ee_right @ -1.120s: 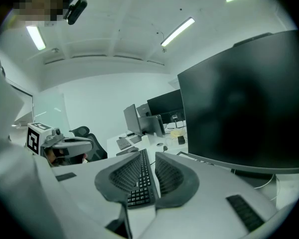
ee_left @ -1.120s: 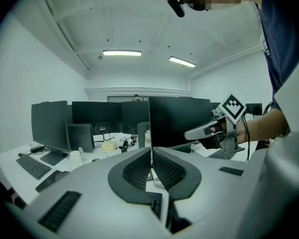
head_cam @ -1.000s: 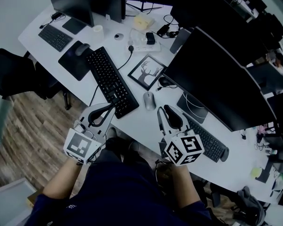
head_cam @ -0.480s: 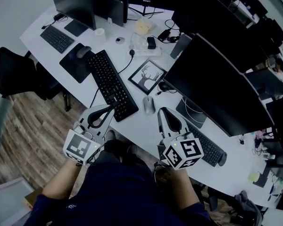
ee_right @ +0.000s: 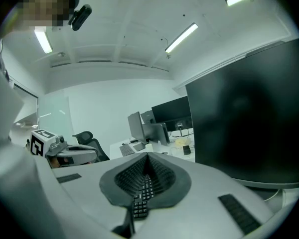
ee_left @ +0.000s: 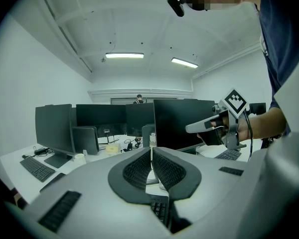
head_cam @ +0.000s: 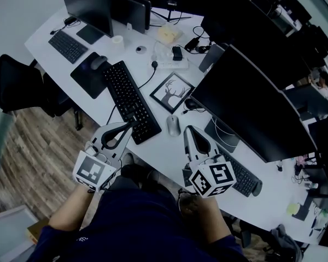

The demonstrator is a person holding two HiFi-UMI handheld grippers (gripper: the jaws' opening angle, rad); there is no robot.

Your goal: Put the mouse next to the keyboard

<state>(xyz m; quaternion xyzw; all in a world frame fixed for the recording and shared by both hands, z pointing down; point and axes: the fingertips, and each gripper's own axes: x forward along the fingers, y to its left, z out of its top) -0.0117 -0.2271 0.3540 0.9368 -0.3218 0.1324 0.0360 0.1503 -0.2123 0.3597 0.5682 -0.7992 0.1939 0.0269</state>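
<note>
A small grey mouse [head_cam: 173,125] lies on the white desk [head_cam: 158,146], just right of the near end of a long black keyboard [head_cam: 130,100]. My right gripper [head_cam: 187,129] hovers close to the mouse's right side. Its jaws have just been closing and now stand shut with nothing between them [ee_right: 147,156]. My left gripper [head_cam: 133,123] hangs over the keyboard's near end, shut and empty [ee_left: 151,151]. In the right gripper view the keyboard [ee_right: 141,200] shows below the jaws.
A framed deer picture [head_cam: 171,91] lies behind the mouse. A large dark monitor [head_cam: 246,108] stands at the right, with a second keyboard [head_cam: 238,173] under it. Another mouse [head_cam: 98,63] sits on a black pad at the left. An office chair [head_cam: 11,86] is beyond the desk edge.
The right gripper's jaws have closed together. Both hands stay about where they were; the head view has shifted slightly.
</note>
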